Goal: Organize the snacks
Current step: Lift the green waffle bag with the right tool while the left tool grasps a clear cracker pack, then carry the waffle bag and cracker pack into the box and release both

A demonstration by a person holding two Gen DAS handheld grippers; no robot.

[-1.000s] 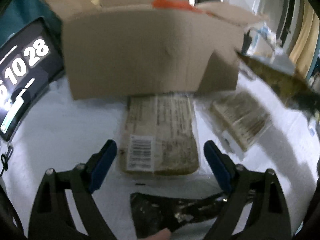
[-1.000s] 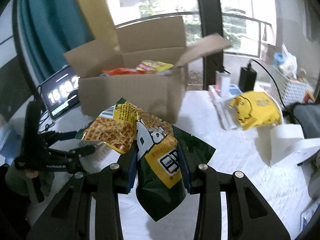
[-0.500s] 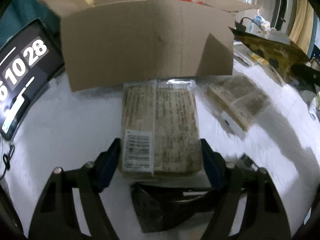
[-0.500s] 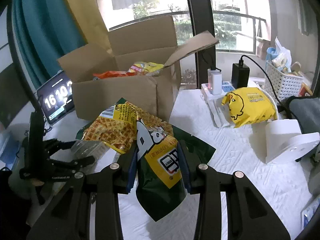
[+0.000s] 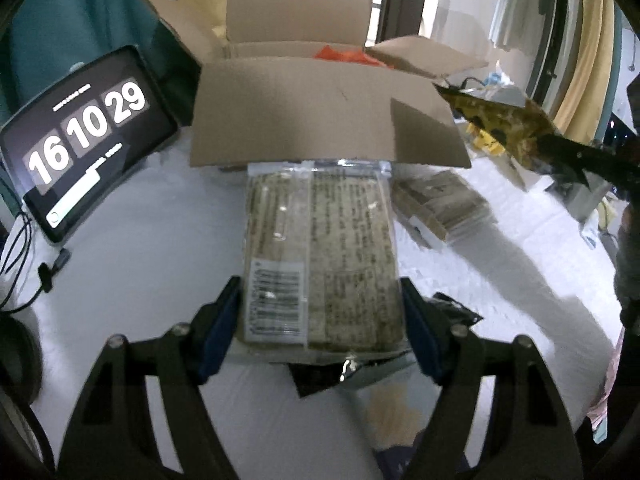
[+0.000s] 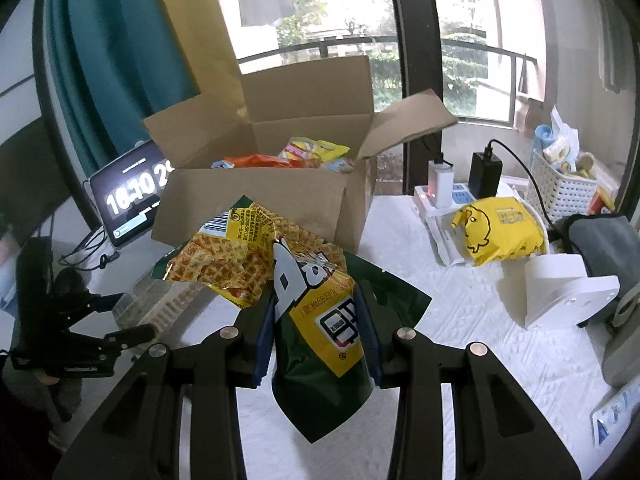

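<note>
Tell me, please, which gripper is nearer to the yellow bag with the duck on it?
Right. The right gripper, jaws shut on the green waffle snack bag, has the yellow duck bag just ahead to its right. The left gripper sits far across the table, beyond the cardboard box.

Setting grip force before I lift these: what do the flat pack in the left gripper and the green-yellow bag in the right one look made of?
Flat pack: clear glossy plastic film, going by the glare streaks and the contents showing through.
Green-yellow bag: thin printed foil-type film, probably; it is creased and shiny.
</note>
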